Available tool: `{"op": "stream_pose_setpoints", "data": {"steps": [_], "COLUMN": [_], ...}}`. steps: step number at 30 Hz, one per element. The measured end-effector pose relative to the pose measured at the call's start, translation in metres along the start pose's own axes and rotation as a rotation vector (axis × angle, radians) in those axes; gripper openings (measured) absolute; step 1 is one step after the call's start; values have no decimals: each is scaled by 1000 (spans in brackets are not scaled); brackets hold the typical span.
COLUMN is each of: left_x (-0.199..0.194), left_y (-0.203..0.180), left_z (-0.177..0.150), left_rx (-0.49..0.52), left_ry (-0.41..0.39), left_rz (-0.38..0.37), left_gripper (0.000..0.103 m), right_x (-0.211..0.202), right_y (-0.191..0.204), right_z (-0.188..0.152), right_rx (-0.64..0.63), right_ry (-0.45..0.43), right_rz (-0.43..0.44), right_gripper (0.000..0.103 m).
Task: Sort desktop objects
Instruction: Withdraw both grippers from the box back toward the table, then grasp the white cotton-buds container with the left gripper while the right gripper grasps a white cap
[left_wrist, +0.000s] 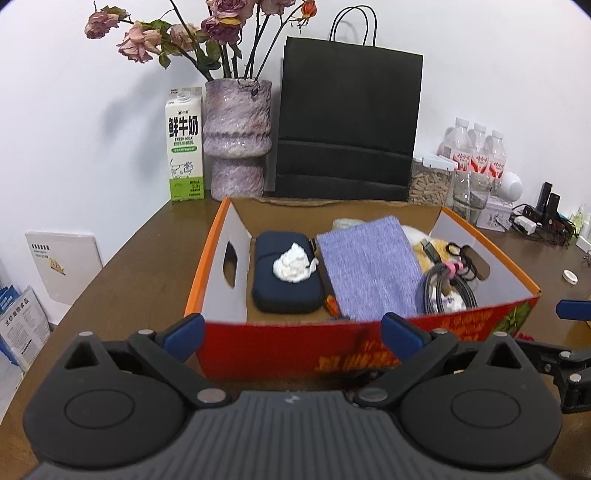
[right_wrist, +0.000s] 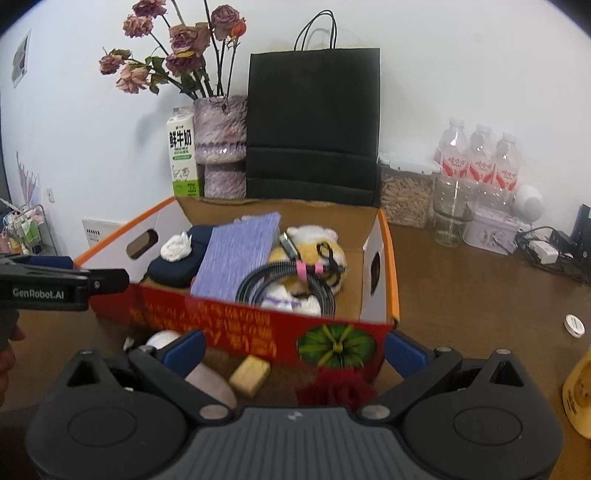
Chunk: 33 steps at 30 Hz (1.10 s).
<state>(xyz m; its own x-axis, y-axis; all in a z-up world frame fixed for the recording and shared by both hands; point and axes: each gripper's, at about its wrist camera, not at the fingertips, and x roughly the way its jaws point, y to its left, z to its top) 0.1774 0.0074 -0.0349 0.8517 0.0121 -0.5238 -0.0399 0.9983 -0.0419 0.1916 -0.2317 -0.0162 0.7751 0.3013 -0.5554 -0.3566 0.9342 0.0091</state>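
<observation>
An open red and orange cardboard box (left_wrist: 458, 325) (right_wrist: 229, 328) stands on the brown desk. Inside lie a navy pouch (left_wrist: 286, 291) (right_wrist: 173, 271) with a white crumpled tissue (left_wrist: 293, 263) (right_wrist: 177, 248) on it, a purple notebook (left_wrist: 369, 269) (right_wrist: 240, 254), a coiled black cable (left_wrist: 448, 286) (right_wrist: 284, 280) and a plush toy (right_wrist: 314, 236). My left gripper (left_wrist: 293, 334) is open just before the box's near wall. My right gripper (right_wrist: 295, 350) is open too, low over a tan block (right_wrist: 250, 373), a dark red fuzzy thing (right_wrist: 334, 391) and a pale rounded object (right_wrist: 210, 384) in front of the box.
Behind the box stand a milk carton (left_wrist: 184, 147), a purple vase of dried roses (left_wrist: 236, 140), a black paper bag (left_wrist: 347, 125), a jar (right_wrist: 406, 199) and water bottles (right_wrist: 480, 158). A small white cap (right_wrist: 574, 325) lies at right, cables (right_wrist: 546, 254) at far right.
</observation>
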Motion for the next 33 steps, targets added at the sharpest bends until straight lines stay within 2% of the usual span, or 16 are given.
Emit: {"op": "stream_pose_setpoints", "data": {"steps": [8,19,24,25,27,28,29,33], "left_x": [-12,-20,-21,-21,-22,-22,-23,-24], "left_y": [0,-7,-14,-15,-16,-17,-18,-25], "left_z": [-17,-40,-45,-46,-47,-47,-47,-46], "left_rx": [3,1,10,10,8,7,7,18], "left_ry": [25,83,94,96,99,100,99,99], "left_rz": [-4,-38,-49,-50,-52,-55,-58,-69], "left_gripper": [103,103,103,103,103,103,103,103], "right_x": [-14,-13,-11,-11,-10,-9,-11,-16], "right_y": [0,5,9,10,10,10,9,4], "right_z": [-25,-55,-58,-59,-60,-60,-60,-59], "right_rx": [-2,1,-12,-16,-19,-17,-14,2], "right_ry": [44,118,125,124,131,132,125,99], "right_rz": [-11,-5,12,20,36,45,50,51], "right_gripper": [103,101,90,85,63,45,39,39]}}
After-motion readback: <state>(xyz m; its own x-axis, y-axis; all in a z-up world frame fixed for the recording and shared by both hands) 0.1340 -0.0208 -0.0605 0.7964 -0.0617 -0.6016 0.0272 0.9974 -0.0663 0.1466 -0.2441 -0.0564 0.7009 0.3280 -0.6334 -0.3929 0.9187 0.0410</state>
